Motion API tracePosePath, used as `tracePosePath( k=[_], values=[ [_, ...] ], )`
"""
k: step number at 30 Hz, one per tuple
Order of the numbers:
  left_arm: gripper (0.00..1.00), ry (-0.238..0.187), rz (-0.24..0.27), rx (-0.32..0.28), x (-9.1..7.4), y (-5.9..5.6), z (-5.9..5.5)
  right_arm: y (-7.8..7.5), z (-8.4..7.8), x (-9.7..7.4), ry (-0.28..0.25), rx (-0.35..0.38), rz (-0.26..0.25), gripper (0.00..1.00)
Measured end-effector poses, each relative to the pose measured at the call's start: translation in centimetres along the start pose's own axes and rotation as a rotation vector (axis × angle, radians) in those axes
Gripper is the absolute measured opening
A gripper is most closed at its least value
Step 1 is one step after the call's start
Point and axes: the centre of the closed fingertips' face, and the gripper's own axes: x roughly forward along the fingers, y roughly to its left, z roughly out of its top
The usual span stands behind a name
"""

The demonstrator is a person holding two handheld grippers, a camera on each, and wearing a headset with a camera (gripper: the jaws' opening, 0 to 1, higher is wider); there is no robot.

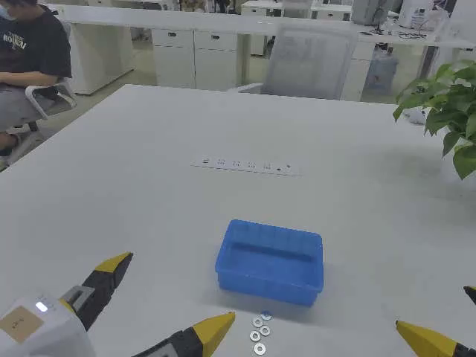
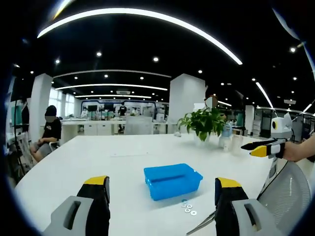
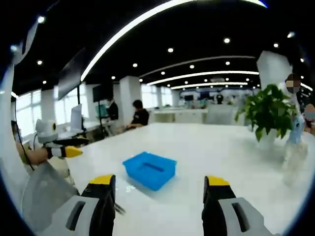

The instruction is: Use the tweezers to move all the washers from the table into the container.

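A blue open container (image 1: 271,260) stands on the white table (image 1: 149,186). Several small metal washers (image 1: 260,331) lie in a cluster just in front of it. My left gripper (image 1: 167,297) hovers open at the near left of the washers, nothing between its yellow-tipped jaws. My right gripper (image 1: 446,316) is open and empty at the near right. In the left gripper view the container (image 2: 172,180) and washers (image 2: 188,207) lie ahead, and thin metal tweezers (image 2: 202,223) lie near the front edge. The right gripper view has the container (image 3: 149,169) ahead.
A potted plant (image 1: 446,111) stands at the table's right edge. A flush socket strip (image 1: 245,165) sits mid-table. A grey chair (image 1: 309,63) is behind the far edge, and a seated person (image 1: 30,52) is at the far left.
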Motion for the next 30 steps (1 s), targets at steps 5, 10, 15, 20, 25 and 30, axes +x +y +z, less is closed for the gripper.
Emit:
tracePosePath(
  k=[5, 10, 15, 20, 25, 30],
  values=[
    [0.86, -0.005, 0.007, -0.005, -0.06, 0.07, 0.14, 0.08, -0.13, 0.07, 0.007, 0.0, 0.005, 0.64],
    [0.86, 0.001, 0.001, -0.007, -0.04, 0.03, 0.01, 0.08, -0.15, 0.02, 0.008, -0.003, 0.003, 0.63],
    [0.85, -0.005, 0.001, -0.005, -0.09, 0.01, 0.11, 0.03, -0.34, 0.0, 0.017, -0.007, -0.001, 0.63],
    [0.85, -0.003, 0.004, -0.01, -0.13, 0.04, 0.08, 0.15, -0.37, 0.01, 0.021, -0.014, -0.001, 0.62],
    [0.85, -0.001, 0.002, -0.012, -0.17, -0.06, 0.04, 0.06, -0.56, -0.03, 0.03, -0.013, -0.004, 0.62],
    [0.85, -0.001, 0.0, -0.011, -0.17, -0.12, 0.05, 0.1, -0.59, -0.03, 0.033, -0.02, -0.007, 0.61]
  ],
)
